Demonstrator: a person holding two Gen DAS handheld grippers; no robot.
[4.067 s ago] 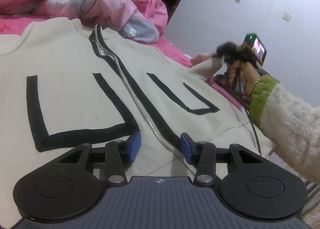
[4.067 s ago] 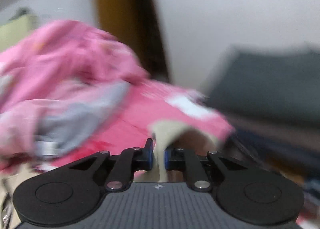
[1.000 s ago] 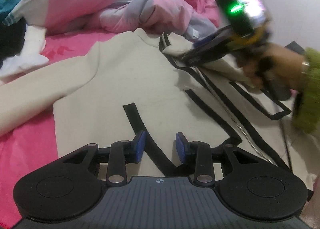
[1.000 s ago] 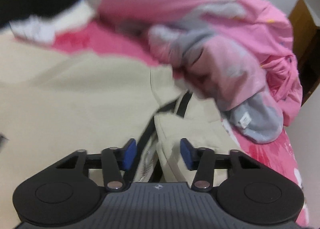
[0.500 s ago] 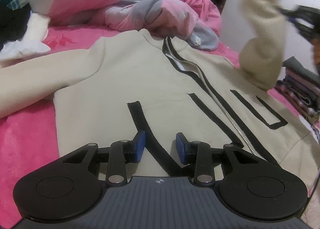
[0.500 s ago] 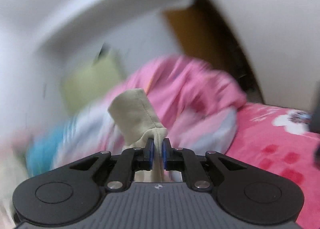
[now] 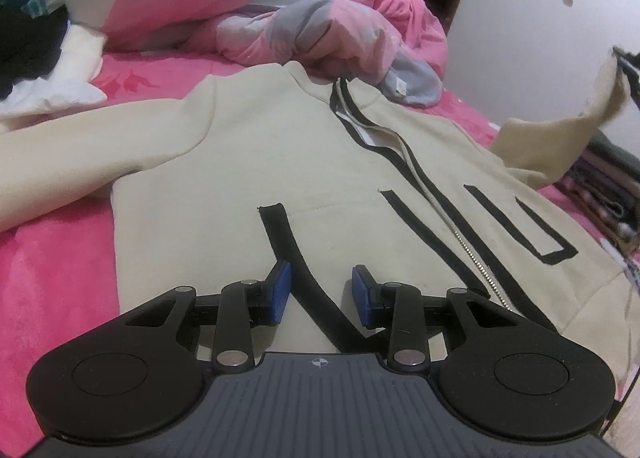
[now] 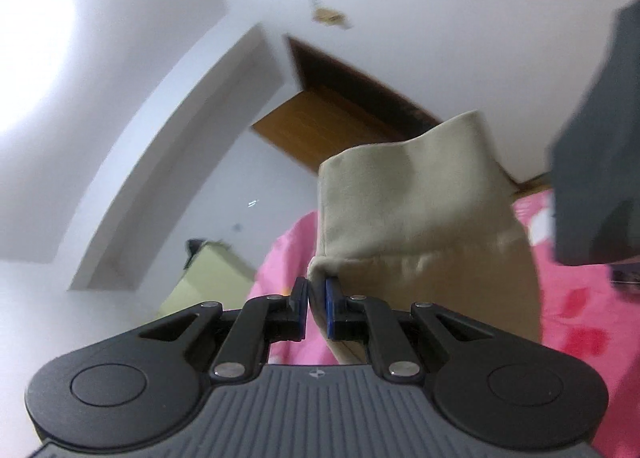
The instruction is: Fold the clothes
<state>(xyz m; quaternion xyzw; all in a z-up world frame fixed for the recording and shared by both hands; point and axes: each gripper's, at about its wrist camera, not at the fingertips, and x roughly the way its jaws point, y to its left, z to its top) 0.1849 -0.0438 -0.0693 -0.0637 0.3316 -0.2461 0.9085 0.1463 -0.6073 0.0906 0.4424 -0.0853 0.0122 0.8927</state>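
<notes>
A cream zip-up jacket [image 7: 280,161] with black stripe trim lies face up on the pink bed. My left gripper [image 7: 320,292] hovers open over its lower front, a black stripe running between the blue pads. One sleeve [image 7: 60,153] stretches out flat to the left. The other sleeve [image 7: 568,145] is lifted off the bed at the right edge of the left wrist view. In the right wrist view my right gripper [image 8: 316,308] is shut on that cream sleeve's cuff [image 8: 416,209], which stands up in front of the camera and points toward the ceiling.
A bunched pink and grey quilt [image 7: 320,29] lies behind the collar. White and black clothes [image 7: 48,69] sit at the far left. A pile of dark folded garments [image 7: 608,185] is at the right bed edge. A brown door [image 8: 340,113] and white walls lie beyond.
My right gripper has swung the held sleeve outward to the right and lower, tilting up toward the ceiling. The left gripper has stayed open over the jacket's front.
</notes>
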